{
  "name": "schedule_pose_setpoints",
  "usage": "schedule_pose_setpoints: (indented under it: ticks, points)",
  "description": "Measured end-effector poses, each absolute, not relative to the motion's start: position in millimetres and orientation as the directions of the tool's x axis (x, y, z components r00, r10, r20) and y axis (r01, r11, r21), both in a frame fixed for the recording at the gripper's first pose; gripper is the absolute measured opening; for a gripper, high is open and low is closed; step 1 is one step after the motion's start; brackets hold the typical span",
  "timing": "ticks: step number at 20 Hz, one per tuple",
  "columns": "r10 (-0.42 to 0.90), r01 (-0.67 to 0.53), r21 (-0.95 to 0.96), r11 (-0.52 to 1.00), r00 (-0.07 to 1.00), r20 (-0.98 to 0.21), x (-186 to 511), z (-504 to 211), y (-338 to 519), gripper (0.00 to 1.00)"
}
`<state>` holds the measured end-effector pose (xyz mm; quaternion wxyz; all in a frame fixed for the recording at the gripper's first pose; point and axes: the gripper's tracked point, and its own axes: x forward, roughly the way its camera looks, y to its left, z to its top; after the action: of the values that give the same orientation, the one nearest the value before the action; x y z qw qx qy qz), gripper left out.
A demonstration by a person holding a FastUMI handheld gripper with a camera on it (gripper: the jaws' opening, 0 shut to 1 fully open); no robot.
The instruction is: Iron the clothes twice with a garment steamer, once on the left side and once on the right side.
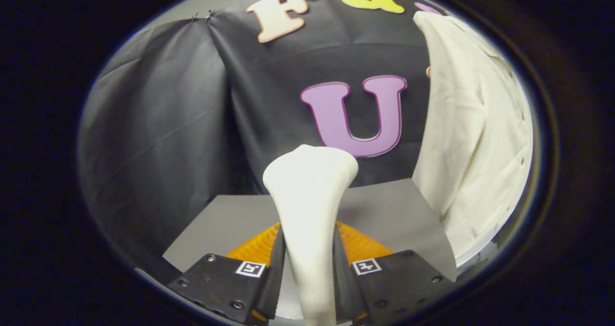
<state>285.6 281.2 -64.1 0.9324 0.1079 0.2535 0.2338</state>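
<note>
The tongs (307,268) are clamped from both sides on the narrow handle of the garment steamer (310,191), whose flared head rises beyond them over the table (384,206), probably readied for the pale shirt (475,138) hanging off to the right.

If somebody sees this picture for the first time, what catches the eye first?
First, the white garment steamer, standing upright between the gripper fingers, which clamp its handle on both sides. Next, the cream shirt hanging beyond the fingers to the right, in front of the black cloth wall.
</note>
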Motion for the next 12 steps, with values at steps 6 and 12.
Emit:
schedule_pose_setpoints:
  ticks: [6,12]
  points:
    - [0.559,-0.485,0.293,0.824,0.783,-0.274,252.9,-18.9,254.7,0.49]
    - [0.603,-0.554,0.243,0.796,0.761,-0.239,223.8,-1.7,247.7,0.49]
